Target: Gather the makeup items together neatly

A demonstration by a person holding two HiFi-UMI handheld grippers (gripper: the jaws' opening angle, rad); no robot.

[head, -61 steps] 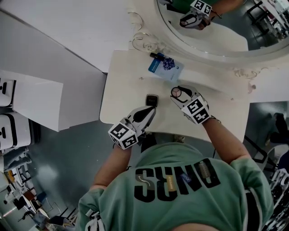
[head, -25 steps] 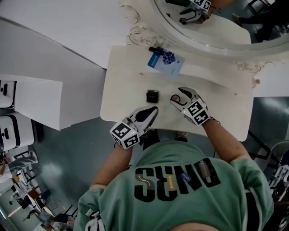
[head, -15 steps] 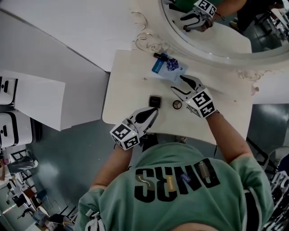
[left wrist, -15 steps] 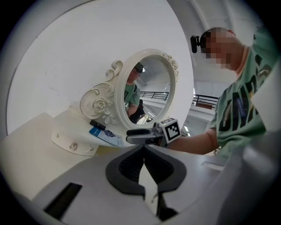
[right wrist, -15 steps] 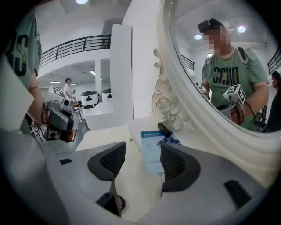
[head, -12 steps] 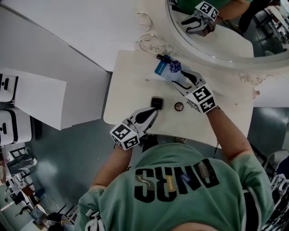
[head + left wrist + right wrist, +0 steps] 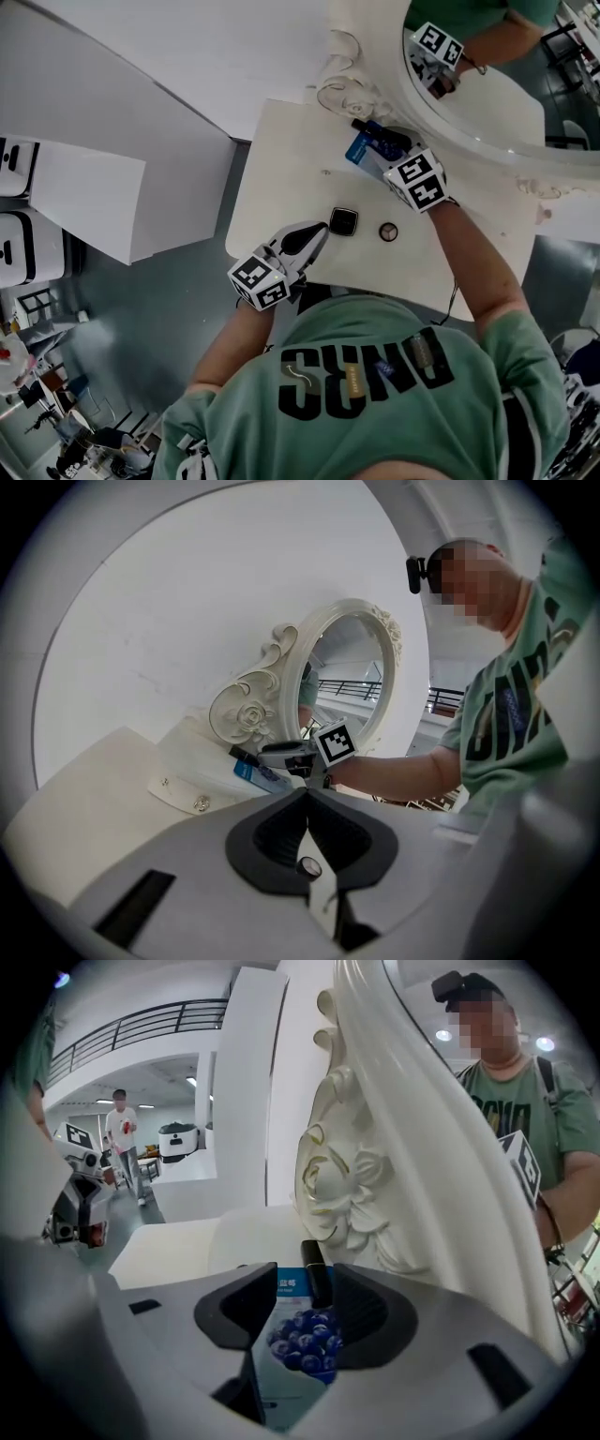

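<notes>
**While the Right Gripper [image 7: 384, 145] Narrows Over the Sachet [image 7: 360, 150], the Left Gripper [image 7: 315, 234] Sits Closed**

As we look down from the head view, the white dressing table [image 7: 281, 159] carries four makeup items in two loose pairs. At the back, just below the carved frame of the mirror [image 7: 487, 103], lies the blue sachet with a dark tube [image 7: 368, 127] at its far edge. Nearer the front edge, the black square compact [image 7: 343, 222] and a small round pot [image 7: 388, 231] lie side by side, close but apart, and well clear of the back pair.

Our right gripper reaches over the back pair, tilted downward. In the right gripper view its jaws [image 7: 309, 1309] stand partly apart and have just been closing. Between them we see the sachet [image 7: 298, 1340], printed with blueberries, and the dark tube [image 7: 317, 1279] lying along the right-hand pad. We see neither pad pressing on either item, so nothing is gripped.

Our left gripper is held level at the table's front edge, its tip just beside the square compact. In the left gripper view its jaws [image 7: 306, 799] meet at the tip, and no item is between them. That view also shows the right gripper at the sachet in front of the mirror [image 7: 342, 667].
</notes>
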